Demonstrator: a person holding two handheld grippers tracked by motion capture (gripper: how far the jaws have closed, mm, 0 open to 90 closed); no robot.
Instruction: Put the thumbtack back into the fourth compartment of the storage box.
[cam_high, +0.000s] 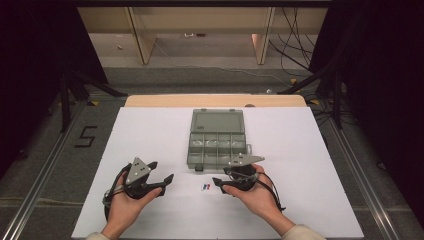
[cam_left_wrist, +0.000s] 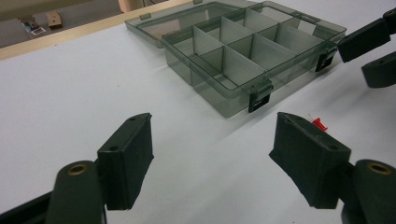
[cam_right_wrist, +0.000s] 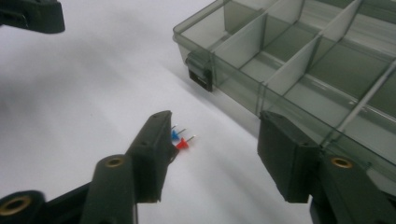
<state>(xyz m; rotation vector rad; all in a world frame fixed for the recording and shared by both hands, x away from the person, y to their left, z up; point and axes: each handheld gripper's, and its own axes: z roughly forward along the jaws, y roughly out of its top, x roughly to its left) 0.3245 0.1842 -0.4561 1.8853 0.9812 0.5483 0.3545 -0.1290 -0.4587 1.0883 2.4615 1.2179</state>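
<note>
A smoky grey compartment box lies open mid-table, its lid folded flat behind it and its cells bare. A few small push pins, red and blue, lie on the white sheet just in front of it. My right gripper points left at them. In the right gripper view its jaws stand open, with the pins beside the left jaw's tip and nothing pressing on them. My left gripper rests open at the left, aimed at the box, with nothing between its jaws. A red pin peeks past its right jaw.
The white sheet covers the table, with a wooden edge at the far side. In the left gripper view the other gripper's jaws reach in at upper right. Floor, cables and table legs lie beyond.
</note>
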